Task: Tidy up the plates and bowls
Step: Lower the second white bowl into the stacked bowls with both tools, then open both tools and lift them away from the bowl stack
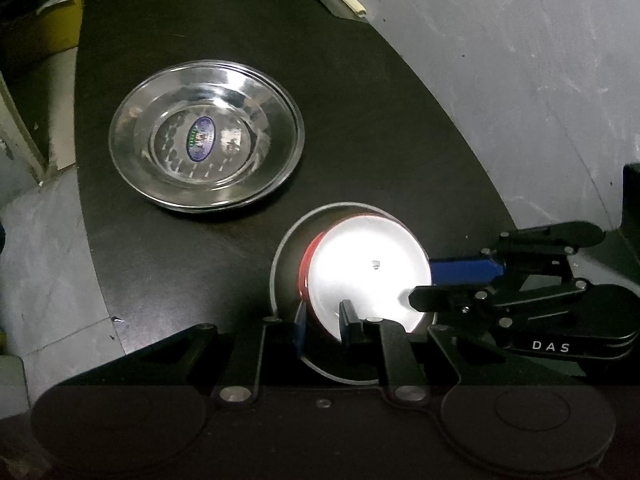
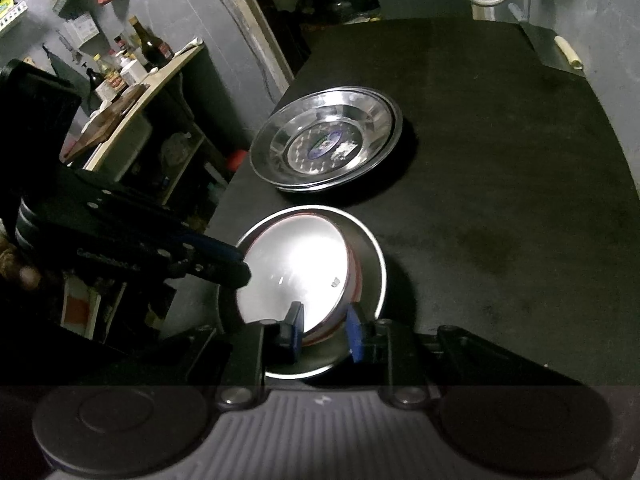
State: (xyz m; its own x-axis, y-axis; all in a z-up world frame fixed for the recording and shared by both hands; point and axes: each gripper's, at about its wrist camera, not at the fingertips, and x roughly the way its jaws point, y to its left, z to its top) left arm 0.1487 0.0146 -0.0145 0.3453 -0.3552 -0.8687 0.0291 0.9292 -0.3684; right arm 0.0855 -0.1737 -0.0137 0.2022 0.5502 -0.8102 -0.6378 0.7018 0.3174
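A red bowl (image 1: 368,268) (image 2: 296,268) with a bright pale inside leans tilted inside a wider steel bowl (image 1: 280,264) (image 2: 376,264) near the front of the black table (image 1: 360,120) (image 2: 500,200). My left gripper (image 1: 324,324) (image 2: 240,264) is shut on the red bowl's near rim, one pad outside and one inside. My right gripper (image 2: 325,332) (image 1: 424,284) straddles the same rim from the other side. Its pads stand slightly apart from the wall. A stack of steel plates (image 1: 206,136) (image 2: 326,144) lies farther back.
The table's curved edge drops to grey floor (image 1: 520,80) on the right. A yellow box (image 1: 52,28) sits beyond the far left corner. A shelf with bottles (image 2: 132,64) stands left of the table. A pale roll (image 1: 352,0) lies at the far edge.
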